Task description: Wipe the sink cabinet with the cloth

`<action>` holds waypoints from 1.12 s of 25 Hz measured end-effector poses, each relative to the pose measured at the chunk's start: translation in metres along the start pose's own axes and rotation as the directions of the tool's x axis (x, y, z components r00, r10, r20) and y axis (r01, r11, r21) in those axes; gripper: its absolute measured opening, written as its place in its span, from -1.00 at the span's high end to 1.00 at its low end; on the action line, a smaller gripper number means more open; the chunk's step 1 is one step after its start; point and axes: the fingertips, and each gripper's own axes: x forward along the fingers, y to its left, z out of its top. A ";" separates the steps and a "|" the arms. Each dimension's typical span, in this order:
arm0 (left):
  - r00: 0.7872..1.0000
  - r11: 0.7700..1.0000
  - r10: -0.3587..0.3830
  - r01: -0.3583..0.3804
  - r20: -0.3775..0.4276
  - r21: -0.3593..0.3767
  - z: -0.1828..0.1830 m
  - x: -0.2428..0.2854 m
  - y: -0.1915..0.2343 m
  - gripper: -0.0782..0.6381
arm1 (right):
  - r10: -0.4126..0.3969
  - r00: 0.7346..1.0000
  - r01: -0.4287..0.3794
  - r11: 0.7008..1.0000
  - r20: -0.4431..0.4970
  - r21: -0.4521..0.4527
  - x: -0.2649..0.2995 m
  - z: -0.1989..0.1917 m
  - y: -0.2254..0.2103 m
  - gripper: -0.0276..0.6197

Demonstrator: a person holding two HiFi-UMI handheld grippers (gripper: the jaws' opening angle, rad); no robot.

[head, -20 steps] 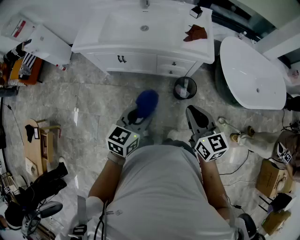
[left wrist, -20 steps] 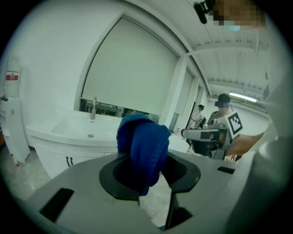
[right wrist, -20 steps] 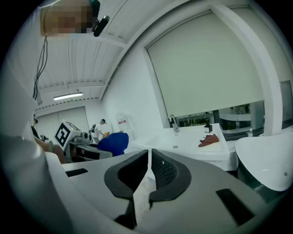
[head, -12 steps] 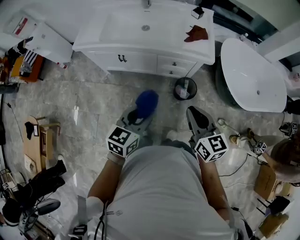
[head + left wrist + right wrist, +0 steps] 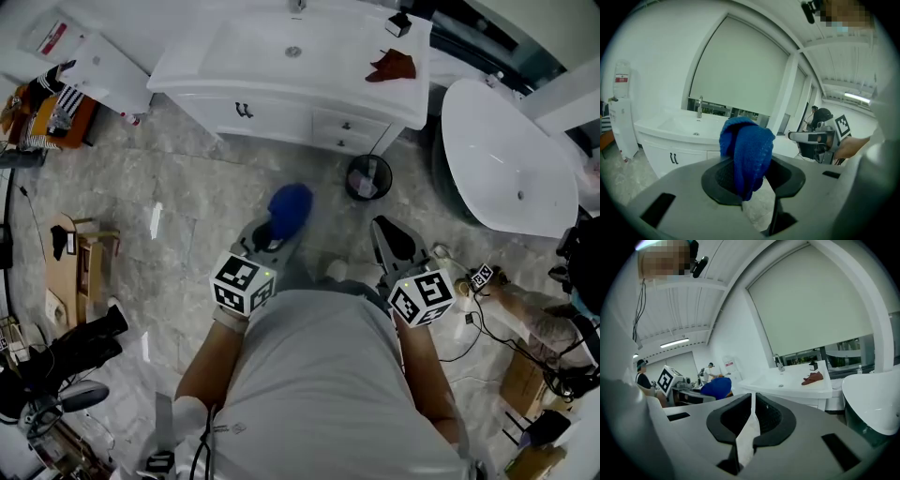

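— Grey marble-look floor tiles (image 5: pixel 187 202) run up to the white sink cabinet (image 5: pixel 272 117) at the top of the head view. Any print to read?

— Only a red label (image 5: pixel 52 37) on the white unit beside the cabinet's left end, too small to make out. The marker cubes (image 5: pixel 246 281) carry black-and-white squares, no words.

— Where is the cloth?

— The blue cloth (image 5: pixel 290 207) sits bunched between the jaws of the left gripper (image 5: pixel 274 230), which are clamped on it. It is over the floor, well apart from the cabinet's front edge.

— And the other claw?

— The right gripper (image 5: pixel 395 242) has its jaws drawn together on nothing, level with the left one.

— What's on the countertop?

— A reddish-brown rag (image 5: pixel 391 66) lies near its right edge. A small black object (image 5: pixel 397 23) sits at the rear right corner; I cannot tell what it is. The faucet (image 5: pixel 700 107) is cut off in the head view.

— Anything else?

— A black waste bin (image 5: pixel 368 175) stands on the floor by the cabinet's right front corner, with a white bathtub (image 5: pixel 502 155) beyond it.
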 end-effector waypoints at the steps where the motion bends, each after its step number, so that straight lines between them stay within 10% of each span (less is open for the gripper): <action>1: 1.000 1.000 0.007 -0.007 0.000 -0.001 0.000 0.001 -0.003 0.42 | 0.010 1.000 -0.010 1.000 -0.005 0.003 -0.001 -0.001 -0.001 0.80; 10: 0.999 0.999 0.029 -0.030 -0.021 -0.044 0.000 0.026 0.013 0.42 | 0.019 0.998 -0.017 0.999 -0.052 0.036 0.022 -0.005 -0.030 0.80; 28: 0.992 0.974 0.021 -0.049 -0.124 -0.222 0.016 0.095 0.183 0.42 | 0.052 0.981 -0.050 0.999 -0.190 0.016 0.210 0.042 -0.062 0.80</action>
